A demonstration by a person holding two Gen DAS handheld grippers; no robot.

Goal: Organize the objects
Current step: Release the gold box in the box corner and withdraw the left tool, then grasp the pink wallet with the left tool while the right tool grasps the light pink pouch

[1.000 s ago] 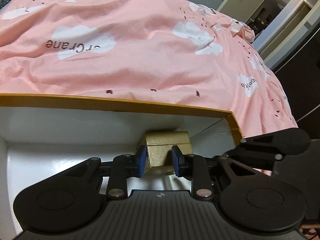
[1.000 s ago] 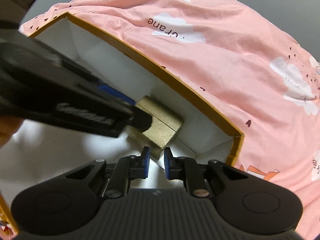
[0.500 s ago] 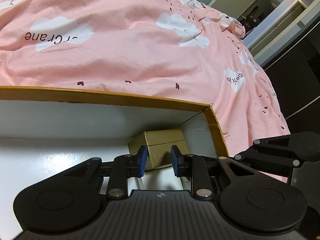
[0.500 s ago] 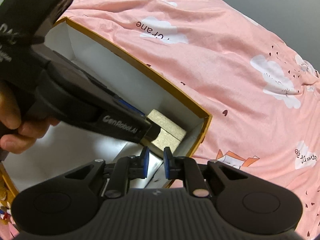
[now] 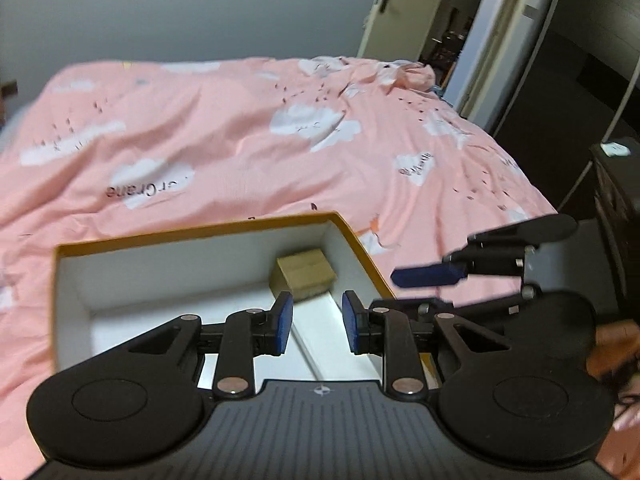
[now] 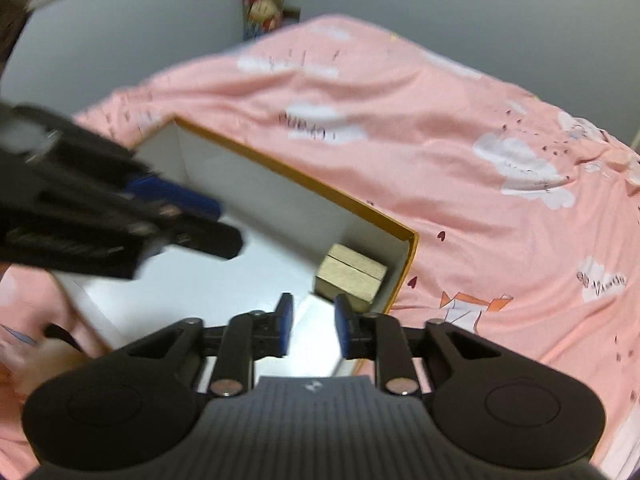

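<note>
Judging by present positions, placement is done: gold cardboard box point(image 5: 306, 275) is lodged in orange-rimmed tray point(image 5: 192, 235) corner. Left gripper point(image 5: 317, 323) and right gripper point(image 6: 311, 325) are parted, empty; nothing further is seen awaiting sorting.

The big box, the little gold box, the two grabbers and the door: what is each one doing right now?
Big box: lid off, lying on the pink bedspread.
Little gold box: closed, resting in the big box's corner, not held.
Left gripper: jaws open, empty.
Right gripper: jaws open, empty.
Door: open.
</note>
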